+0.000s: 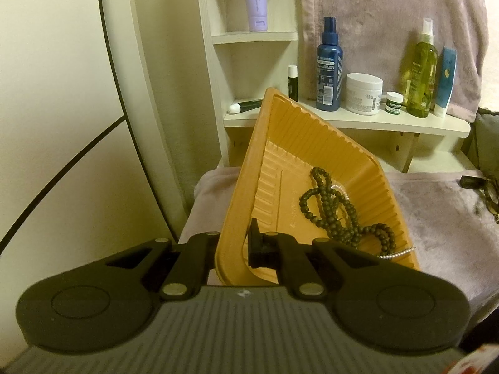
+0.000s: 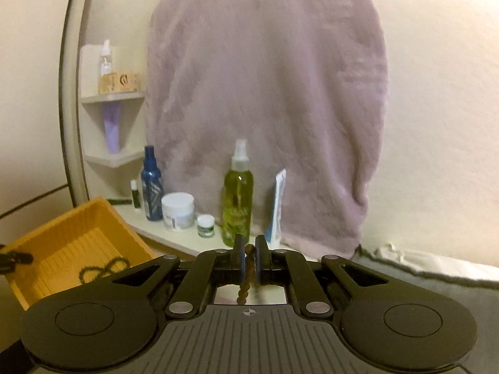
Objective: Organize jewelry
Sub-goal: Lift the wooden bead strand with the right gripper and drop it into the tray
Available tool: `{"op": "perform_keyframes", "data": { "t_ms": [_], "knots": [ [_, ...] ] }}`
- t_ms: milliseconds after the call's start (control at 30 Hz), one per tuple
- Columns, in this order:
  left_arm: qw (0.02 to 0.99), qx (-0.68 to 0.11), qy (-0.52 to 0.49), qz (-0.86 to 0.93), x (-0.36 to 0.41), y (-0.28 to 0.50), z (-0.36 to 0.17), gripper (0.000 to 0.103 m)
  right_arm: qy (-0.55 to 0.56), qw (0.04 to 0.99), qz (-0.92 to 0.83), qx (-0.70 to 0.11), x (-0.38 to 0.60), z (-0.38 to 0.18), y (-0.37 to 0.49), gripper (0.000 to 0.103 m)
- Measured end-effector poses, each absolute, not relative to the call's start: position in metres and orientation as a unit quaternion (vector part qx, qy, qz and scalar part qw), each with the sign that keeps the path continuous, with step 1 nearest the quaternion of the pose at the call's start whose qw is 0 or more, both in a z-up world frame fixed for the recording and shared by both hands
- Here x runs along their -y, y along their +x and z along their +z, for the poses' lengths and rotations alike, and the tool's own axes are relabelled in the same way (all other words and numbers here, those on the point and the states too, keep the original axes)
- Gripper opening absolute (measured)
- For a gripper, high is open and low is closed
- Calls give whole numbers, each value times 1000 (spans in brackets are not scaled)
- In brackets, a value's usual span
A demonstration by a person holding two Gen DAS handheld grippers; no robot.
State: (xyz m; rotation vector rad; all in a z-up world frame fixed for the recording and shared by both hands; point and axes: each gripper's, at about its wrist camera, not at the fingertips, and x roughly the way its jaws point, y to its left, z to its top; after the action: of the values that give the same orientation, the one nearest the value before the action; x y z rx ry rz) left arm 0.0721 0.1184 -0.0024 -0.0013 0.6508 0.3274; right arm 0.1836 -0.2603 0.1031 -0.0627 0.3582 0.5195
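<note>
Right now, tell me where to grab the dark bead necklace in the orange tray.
Pinch the upper loop of the dark bead necklace from above. It lies alone on the tray floor, while the lower strands tangle with the pearl strand near the tray's low rim.

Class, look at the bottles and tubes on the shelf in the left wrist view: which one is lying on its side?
The small dark tube with the white cap, at the shelf's left end beside the orange tray; all the others stand upright.

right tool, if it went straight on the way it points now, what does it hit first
Probably the green spray bottle on the white shelf; it stands right ahead of the right tool, which grips a brown twisted strand. Depth is unclear.
</note>
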Motion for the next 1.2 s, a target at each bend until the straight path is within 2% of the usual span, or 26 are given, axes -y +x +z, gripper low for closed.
{"op": "perform_keyframes", "data": {
  "t_ms": [333,800,1200],
  "knots": [
    [935,-317,-4,159,-120,72,-3,5,-39,939,304,-157,230,122,187,6],
    [935,-317,-9,157,-122,71,-3,5,-21,892,431,-139,135,147,180,6],
    [936,-316,-12,157,-122,71,-4,5,-4,822,498,-277,53,65,204,6]
  ]
}}
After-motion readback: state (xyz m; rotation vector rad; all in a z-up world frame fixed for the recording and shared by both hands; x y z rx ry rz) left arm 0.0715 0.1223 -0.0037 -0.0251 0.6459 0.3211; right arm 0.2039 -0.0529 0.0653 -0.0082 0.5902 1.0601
